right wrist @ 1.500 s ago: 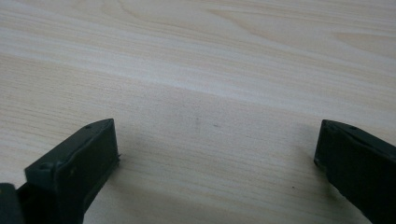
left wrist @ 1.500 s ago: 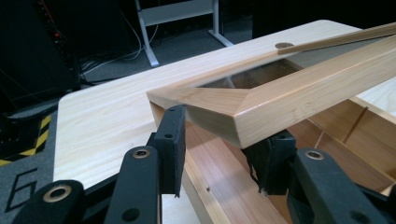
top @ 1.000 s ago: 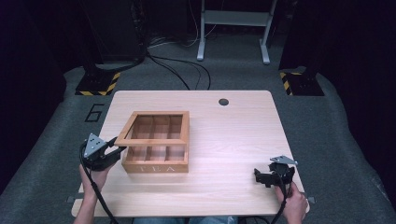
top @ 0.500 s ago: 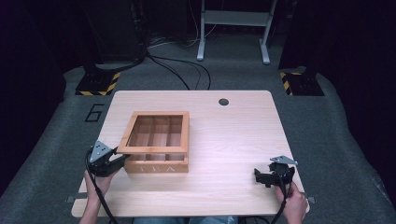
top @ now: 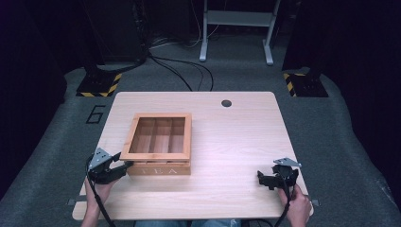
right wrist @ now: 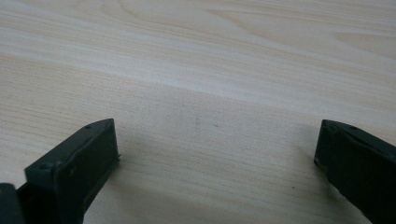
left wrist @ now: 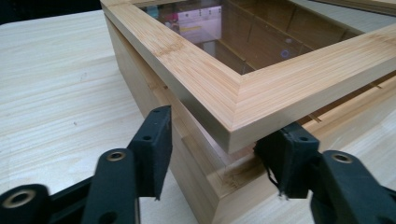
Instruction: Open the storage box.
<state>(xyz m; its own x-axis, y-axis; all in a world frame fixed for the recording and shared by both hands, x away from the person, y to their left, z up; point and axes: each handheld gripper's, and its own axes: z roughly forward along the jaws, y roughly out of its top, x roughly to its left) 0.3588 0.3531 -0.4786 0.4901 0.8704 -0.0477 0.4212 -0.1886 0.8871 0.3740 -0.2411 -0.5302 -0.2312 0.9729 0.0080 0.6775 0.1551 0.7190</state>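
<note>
The tea box (top: 158, 144) sits left of centre on the counter (top: 236, 137), its glass-paned lid (left wrist: 243, 88) slightly raised above the base at the near-left corner. The left gripper (left wrist: 219, 154) straddles that corner, its fingers (left wrist: 154, 144) having just been spreading and now standing apart, with the corner between them but not pinched. The right gripper (top: 272, 177) rests near the counter's near-right corner, fingers (right wrist: 79, 163) spread wide over bare wood.

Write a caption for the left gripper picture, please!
Left gripper, jaws just opening, straddles the near corner of the wooden tea box's glass-paned lid on the table.
</note>
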